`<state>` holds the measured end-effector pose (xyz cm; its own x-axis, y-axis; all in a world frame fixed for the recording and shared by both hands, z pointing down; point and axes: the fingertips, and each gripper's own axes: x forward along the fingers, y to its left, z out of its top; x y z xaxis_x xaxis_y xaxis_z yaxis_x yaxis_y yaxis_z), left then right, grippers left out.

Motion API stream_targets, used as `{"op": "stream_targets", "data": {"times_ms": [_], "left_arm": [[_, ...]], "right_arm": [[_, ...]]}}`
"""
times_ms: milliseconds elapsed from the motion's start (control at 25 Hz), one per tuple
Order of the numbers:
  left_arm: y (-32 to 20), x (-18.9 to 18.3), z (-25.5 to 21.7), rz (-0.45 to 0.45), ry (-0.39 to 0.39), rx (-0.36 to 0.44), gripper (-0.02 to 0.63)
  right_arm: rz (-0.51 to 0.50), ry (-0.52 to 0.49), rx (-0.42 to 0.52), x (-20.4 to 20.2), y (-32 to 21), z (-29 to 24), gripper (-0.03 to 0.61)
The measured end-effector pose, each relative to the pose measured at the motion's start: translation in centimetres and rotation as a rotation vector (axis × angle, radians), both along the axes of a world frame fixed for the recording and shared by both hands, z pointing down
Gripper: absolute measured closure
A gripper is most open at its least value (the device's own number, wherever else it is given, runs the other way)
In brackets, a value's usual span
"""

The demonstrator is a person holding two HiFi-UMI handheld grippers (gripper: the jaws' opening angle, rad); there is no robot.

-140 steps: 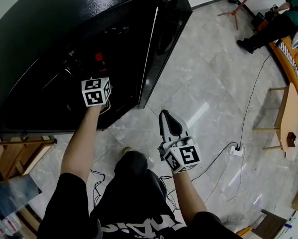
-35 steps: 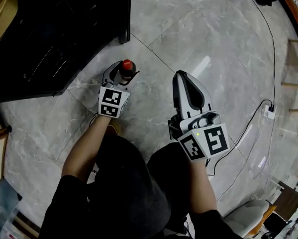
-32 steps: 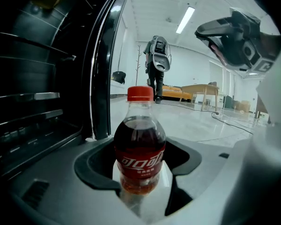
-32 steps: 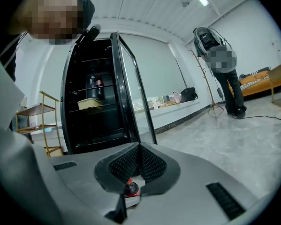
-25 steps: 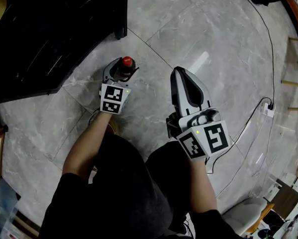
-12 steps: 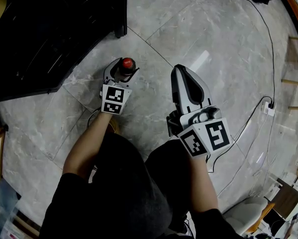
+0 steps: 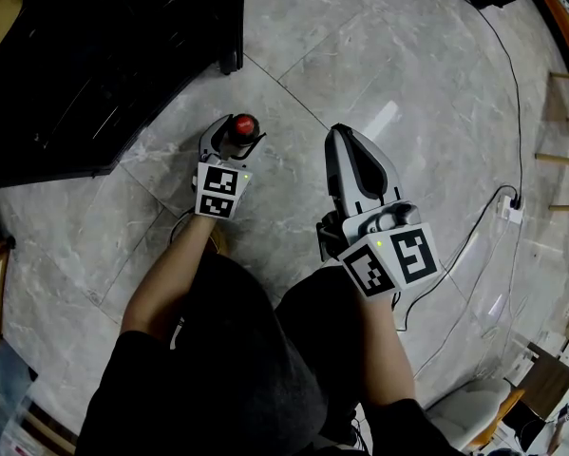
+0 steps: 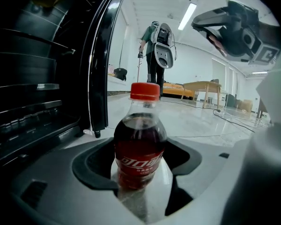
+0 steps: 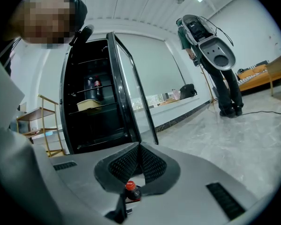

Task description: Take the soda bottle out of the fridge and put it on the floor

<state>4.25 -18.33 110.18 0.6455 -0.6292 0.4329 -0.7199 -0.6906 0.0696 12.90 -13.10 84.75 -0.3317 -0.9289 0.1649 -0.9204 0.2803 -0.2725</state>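
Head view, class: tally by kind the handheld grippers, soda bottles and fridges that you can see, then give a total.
grippers: 2, the left gripper and the right gripper
soda bottle: 1
fridge: 1
total: 4

Soda bottle [image 8: 140, 144], between the jaws of the left gripper [image 7: 227, 145]: clear glossy plastic; smooth red plastic cap; red printed label.
Jaw shells: smooth matt grey plastic.
Right gripper [image 9: 139, 146] pads [image 9: 152, 165]: black, fine cross-hatched texture.
Floor [image 7: 407, 74] beneath both jaws: polished, reflective marble-look tile.
Fridge [image 7: 104, 55] beyond the left jaws: gloss black.
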Motion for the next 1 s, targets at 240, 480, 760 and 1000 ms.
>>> {"op": "stream_targets", "data": {"times_ms": [240,480,760,1000], "left_arm": [[0.2,-0.3,0.2,-0.009,0.002,-0.005,0.239],[0.9,-0.6,-0.1,-0.013,0.016,-0.011,0.184],[2.4,-1.6,-2.4,-0.019,0.027,-0.031,0.184],[3.9,-2.8,-4.5,-0.018,0.038,-0.045,0.186]], "right_arm": [[-0.004,-0.003,-0.003,0.1,0.1,0.0,0.555],[-0.016,0.001,0.003,-0.1,0.5,-0.3,0.555],[-0.037,0.028,0.006,-0.3,0.9,-0.3,0.555],[-0.028,0.024,-0.001,-0.3,1.1,-0.5,0.555]]}}
